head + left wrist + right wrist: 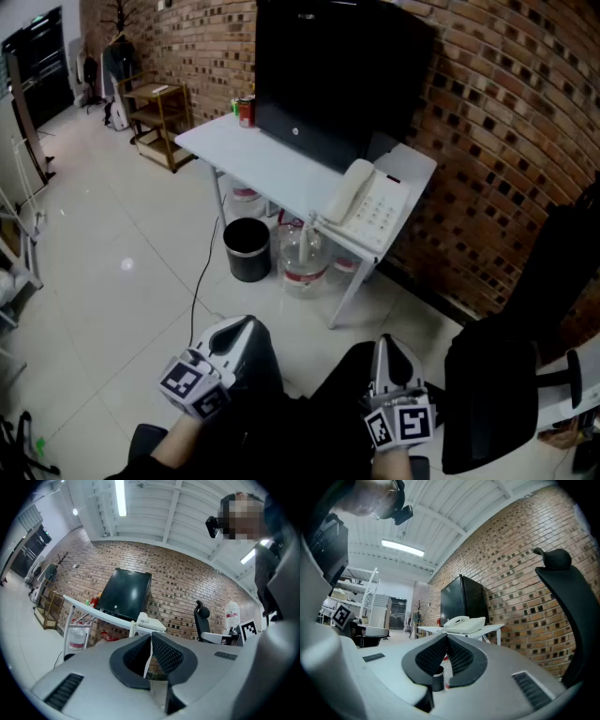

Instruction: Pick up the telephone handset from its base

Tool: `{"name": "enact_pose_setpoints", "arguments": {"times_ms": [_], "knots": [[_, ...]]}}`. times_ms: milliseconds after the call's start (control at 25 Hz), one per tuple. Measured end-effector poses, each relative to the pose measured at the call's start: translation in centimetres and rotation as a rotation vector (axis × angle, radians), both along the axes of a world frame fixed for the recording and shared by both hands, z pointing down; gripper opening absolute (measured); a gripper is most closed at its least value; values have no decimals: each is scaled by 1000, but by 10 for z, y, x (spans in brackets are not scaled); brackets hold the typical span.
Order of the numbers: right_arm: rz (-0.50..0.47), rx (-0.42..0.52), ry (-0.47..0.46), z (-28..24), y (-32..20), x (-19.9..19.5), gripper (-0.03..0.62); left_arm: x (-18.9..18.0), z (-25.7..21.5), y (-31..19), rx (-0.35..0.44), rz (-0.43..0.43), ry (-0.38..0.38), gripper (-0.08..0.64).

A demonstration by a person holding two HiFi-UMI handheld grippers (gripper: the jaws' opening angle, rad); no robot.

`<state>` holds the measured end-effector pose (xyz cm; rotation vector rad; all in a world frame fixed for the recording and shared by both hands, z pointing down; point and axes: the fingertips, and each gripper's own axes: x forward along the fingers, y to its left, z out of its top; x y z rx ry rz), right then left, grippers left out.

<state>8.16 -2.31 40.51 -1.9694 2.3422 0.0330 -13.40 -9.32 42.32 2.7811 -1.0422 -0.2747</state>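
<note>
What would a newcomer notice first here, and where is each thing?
A big black monitor stands on the white table by the brick wall. A white telephone with its handset in place lies at the table's right end. In the foreground, left gripper and right gripper are shut, empty.

A white worktop [272, 169] stands against a brick wall [506, 131]. On it are a large black monitor [328, 66] and, at its far end, a red can [247, 111]. Beneath it on the tiled floor [103, 272] stands a black waste bin [247, 249], with a clear water jug [302, 258] just beside it. A wooden shelf unit [161, 112] stands farther off, and a black office chair [525, 366] is at the right.
</note>
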Motion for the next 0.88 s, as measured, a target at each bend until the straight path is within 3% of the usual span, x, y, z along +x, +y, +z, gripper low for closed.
{"name": "enact_pose_setpoints", "arguments": {"times_ms": [320, 440, 600, 720, 800, 880], "knots": [[22, 71, 25, -65, -19, 25, 11, 22, -64, -27, 42, 82, -37, 11], [0, 49, 30, -63, -32, 25, 11, 30, -67, -45, 49, 78, -56, 11], [-27, -1, 74, -50, -56, 26, 11, 58, -68, -71, 75, 91, -141, 11], [-24, -8, 83, -48, -73, 32, 11, 80, -81, -91, 23, 145, -93, 13], [-16, -11, 68, -45, -85, 41, 11, 95, -85, -107, -32, 195, -54, 186], [-7, -14, 48, -43, -98, 49, 11, 110, -88, -123, -72, 235, -24, 190]]}}
